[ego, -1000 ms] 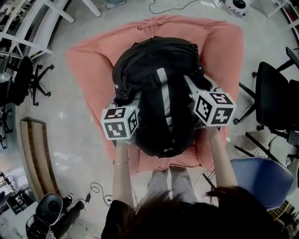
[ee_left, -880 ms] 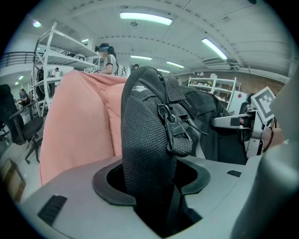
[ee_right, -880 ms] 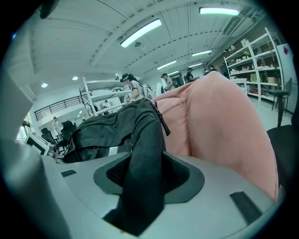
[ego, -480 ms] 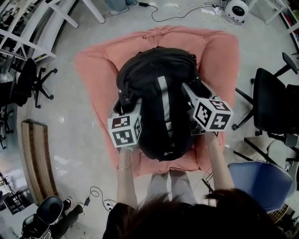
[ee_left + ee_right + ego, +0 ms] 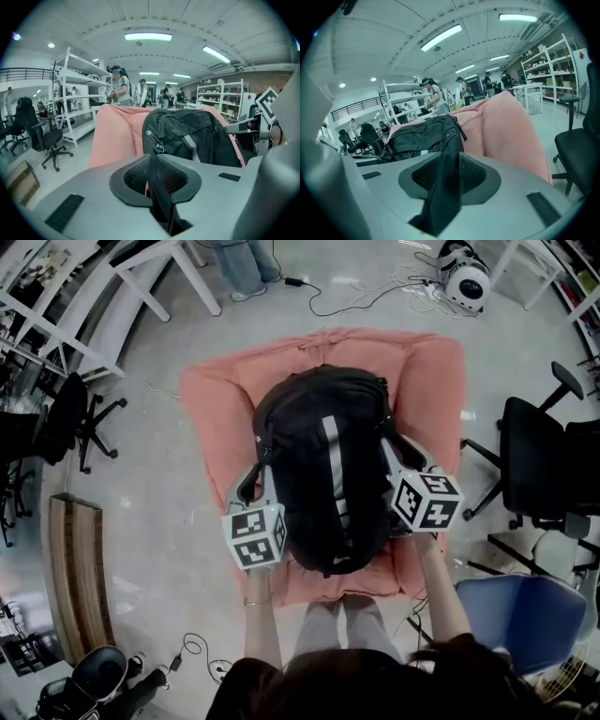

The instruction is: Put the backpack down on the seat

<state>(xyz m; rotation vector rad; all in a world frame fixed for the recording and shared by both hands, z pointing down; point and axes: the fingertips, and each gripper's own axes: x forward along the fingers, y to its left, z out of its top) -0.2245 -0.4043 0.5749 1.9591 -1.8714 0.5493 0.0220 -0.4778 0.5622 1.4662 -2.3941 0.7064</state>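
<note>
A black backpack (image 5: pixel 323 465) with a grey stripe lies on the pink cushioned seat (image 5: pixel 216 413), its top toward the seat back. My left gripper (image 5: pixel 253 482) is at the pack's lower left side, and its jaws are closing with a black strap (image 5: pixel 159 197) pinched between the pads. At the lower right side, my right gripper (image 5: pixel 392 454) is also closing its jaws on a black strap (image 5: pixel 440 197). The backpack (image 5: pixel 187 136) fills the middle of the left gripper view. In the right gripper view the backpack (image 5: pixel 422 136) lies against the pink cushion (image 5: pixel 511 126).
A black office chair (image 5: pixel 539 460) and a blue chair (image 5: pixel 520 606) stand close on the right. Another office chair (image 5: pixel 66 418) and a wooden bench (image 5: pixel 80 568) are on the left. Cables (image 5: pixel 366 292) and a white device (image 5: pixel 466 273) lie beyond the seat.
The backpack has sunk away from the head camera and settled onto the seat. Both grippers went down with it and now sit nearer its lower end.
</note>
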